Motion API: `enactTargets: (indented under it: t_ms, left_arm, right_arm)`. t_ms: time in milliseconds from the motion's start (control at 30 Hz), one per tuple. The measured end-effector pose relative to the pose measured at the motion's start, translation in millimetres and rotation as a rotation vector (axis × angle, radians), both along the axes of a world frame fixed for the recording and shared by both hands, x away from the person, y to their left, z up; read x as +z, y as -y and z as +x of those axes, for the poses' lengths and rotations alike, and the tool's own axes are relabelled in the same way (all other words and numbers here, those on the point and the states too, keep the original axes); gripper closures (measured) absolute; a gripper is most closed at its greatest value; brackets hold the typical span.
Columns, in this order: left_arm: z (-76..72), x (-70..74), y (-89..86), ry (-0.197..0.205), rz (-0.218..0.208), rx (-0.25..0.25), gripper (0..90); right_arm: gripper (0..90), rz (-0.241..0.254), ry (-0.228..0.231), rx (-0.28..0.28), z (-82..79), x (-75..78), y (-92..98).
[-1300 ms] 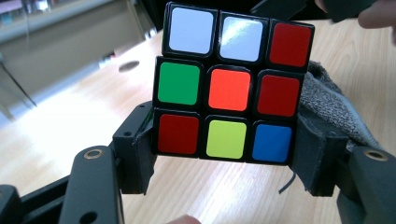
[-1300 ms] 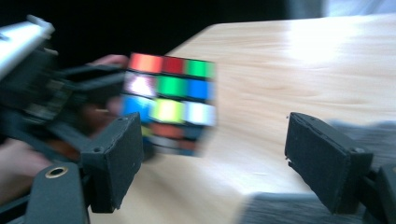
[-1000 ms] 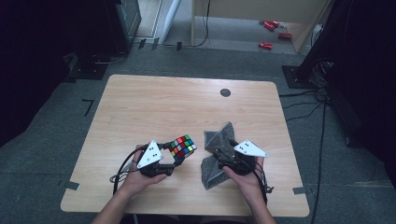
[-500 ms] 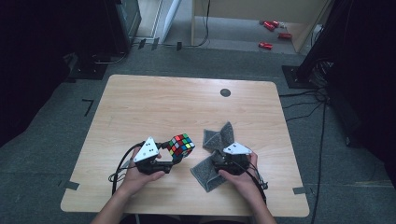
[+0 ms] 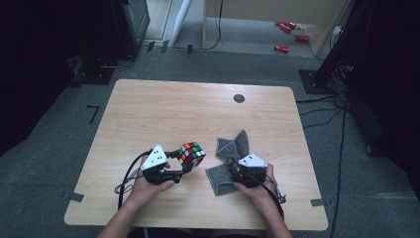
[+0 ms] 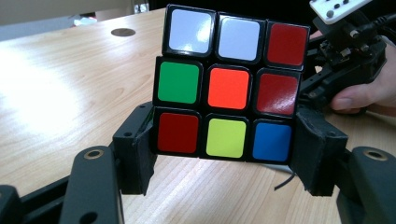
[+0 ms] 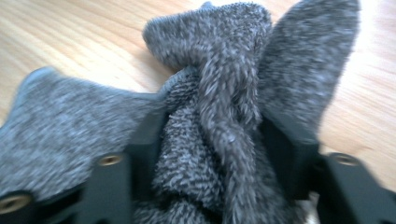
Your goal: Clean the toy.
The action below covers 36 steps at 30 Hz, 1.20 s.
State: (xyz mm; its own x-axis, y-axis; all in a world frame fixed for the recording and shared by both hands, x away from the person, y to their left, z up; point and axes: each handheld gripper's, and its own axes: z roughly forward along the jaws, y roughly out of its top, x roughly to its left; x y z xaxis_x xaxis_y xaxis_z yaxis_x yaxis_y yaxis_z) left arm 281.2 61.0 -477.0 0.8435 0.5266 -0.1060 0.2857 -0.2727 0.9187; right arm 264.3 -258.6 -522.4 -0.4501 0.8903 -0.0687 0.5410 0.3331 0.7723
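Tongs first: my left tongs (image 6: 224, 158) pinch the puzzle cube (image 6: 231, 84) by its lower row, holding it off the table (image 5: 163, 114) at the near left. My right tongs (image 7: 212, 154) have just been closing around a bunched fold of the grey cloth (image 7: 219, 93), near right, and the pads look pressed on it. I judge both things picked up, with wiping the cube not yet begun. I count one cube, one cloth.

You get a dim high view with dark room edges, a white glare patch on the pale wooden surface (image 6: 56, 100) in the left gripper view, and motion-blurred, soft right gripper view.
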Motion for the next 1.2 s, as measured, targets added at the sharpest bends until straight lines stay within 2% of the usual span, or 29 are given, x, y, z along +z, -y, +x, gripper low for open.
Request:
enactTargets:
  t_ms: [100,133,167,233,267,333,367,500,567,633,733,800,867,933,967,1000,1133,1200]
  left_arm:
    - [0.0,-1.4,1.3,-0.001,0.015,-0.004,33.9]
    - [0.0,-1.7,1.8,-0.001,0.02,-0.004,33.9]
    - [-0.1,-1.8,2.3,-0.004,0.019,-0.003,33.9]
    - [0.0,-1.8,2.9,-0.007,0.015,-0.006,33.8]
    - [-0.1,-1.7,3.2,-0.008,0.015,-0.007,33.8]
    - [-0.6,-1.7,4.2,-0.008,0.019,-0.016,33.9]
    - [-1.3,-2.0,5.4,-0.01,0.021,-0.022,33.9]
    - [-6.2,-5.4,15.5,-0.004,0.054,-0.067,33.9]
    - [-9.7,-6.8,22.0,-0.001,0.068,-0.091,33.8]
    - [-13.0,-6.7,27.8,0.005,0.07,-0.118,33.9]
    - [-19.2,-4.2,33.9,0.023,0.052,-0.158,33.8]
    - [-20.7,-2.2,33.4,0.029,0.042,-0.163,33.9]
    - [-18.1,-1.1,27.7,0.016,0.008,-0.16,33.9]
    - [-15.2,0.5,21.0,0.0,-0.033,-0.156,33.7]
    - [-15.0,0.8,20.2,0.001,-0.035,-0.156,33.6]
    - [-15.2,0.8,19.9,0.006,-0.033,-0.158,33.6]
    - [-17.2,-0.5,22.9,0.018,-0.027,-0.17,33.8]
    - [-19.3,0.1,25.0,0.029,-0.022,-0.178,33.8]
  right_arm:
    - [64.9,-0.036,0.031,-0.032,-1.4,-0.1,1.6]
    - [69.2,-0.029,0.037,-0.034,-2.0,0.0,2.8]
    - [71.6,-0.001,0.037,-0.033,-2.5,0.9,5.2]
    - [73.8,0.106,0.014,-0.02,-3.1,4.3,10.4]
    - [74.3,0.159,0.017,-0.011,-4.1,7.1,12.3]
    - [74.6,0.239,0.058,0.019,-8.4,16.0,12.3]
    - [74.5,0.263,0.085,0.041,-11.2,22.1,10.9]
    - [74.1,0.396,0.186,0.139,-25.8,52.0,0.4]
    - [74.0,0.445,0.229,0.191,-33.7,65.8,-7.2]
    - [73.9,0.487,0.248,0.253,-41.1,74.6,-16.3]
    - [73.4,0.525,0.242,0.315,-48.7,77.8,-31.7]
    - [72.8,0.541,0.224,0.319,-48.1,74.4,-35.5]
    - [72.1,0.562,0.205,0.291,-44.9,68.8,-33.5]
    - [71.5,0.549,0.162,0.254,-39.8,62.7,-30.4]
    - [71.6,0.555,0.132,0.246,-37.2,59.2,-29.5]
    - [71.8,0.559,0.125,0.246,-36.9,58.0,-29.5]
    - [71.7,0.562,0.156,0.287,-40.8,64.7,-35.4]
    - [71.6,0.584,0.176,0.312,-43.2,70.3,-35.3]
